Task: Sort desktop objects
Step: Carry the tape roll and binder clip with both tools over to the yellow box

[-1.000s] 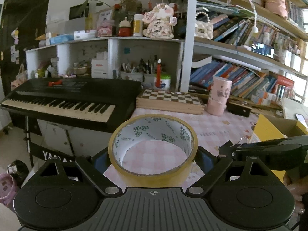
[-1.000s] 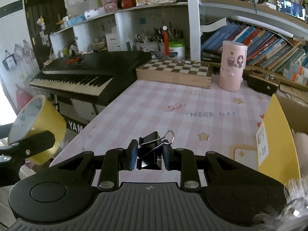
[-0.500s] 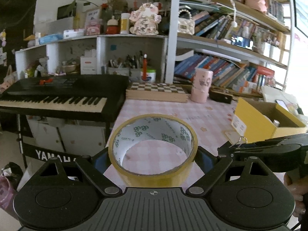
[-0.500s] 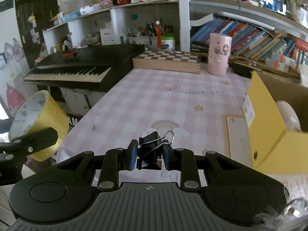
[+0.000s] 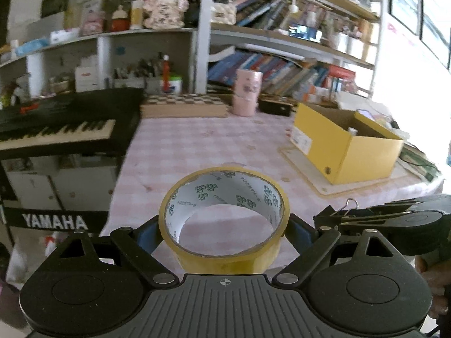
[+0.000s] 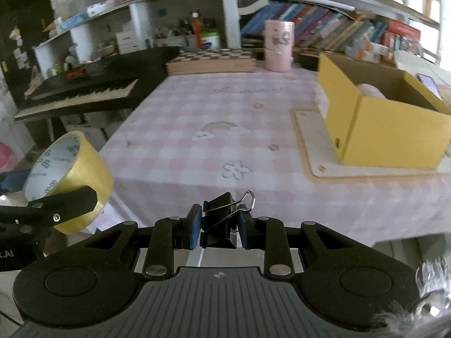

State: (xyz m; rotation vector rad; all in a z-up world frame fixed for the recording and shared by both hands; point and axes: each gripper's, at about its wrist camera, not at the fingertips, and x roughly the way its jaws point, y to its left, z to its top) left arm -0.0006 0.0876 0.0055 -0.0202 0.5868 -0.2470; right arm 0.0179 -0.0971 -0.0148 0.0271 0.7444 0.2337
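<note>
1. Left gripper (image 5: pixel 224 226) is closed on the tape (image 5: pixel 224 214), fingers pressing the roll from both sides, its open core facing up and forward.
2. My right gripper (image 6: pixel 219 226) is clamped on the clip (image 6: pixel 218 222), blue pads squeezing its black body, wire handles pointing up and to the right.
3. Both loads hang off the near edge of the table (image 6: pixel 225 129); neither touches the checked cloth.
4. I judge this the carrying step: two things picked up, neither put away yet.
5. My likely target is the yellow box (image 6: pixel 389 124), open-topped, on a board at the right of the table; something pale already lies inside.
6. Next I need to reach forward and right, bring the clip over the box's opening, clear of the near wall, and only then part the fingers.
7. My tape has farther to go, and the right gripper sits between it and the box, so I should go one at a time.
</note>
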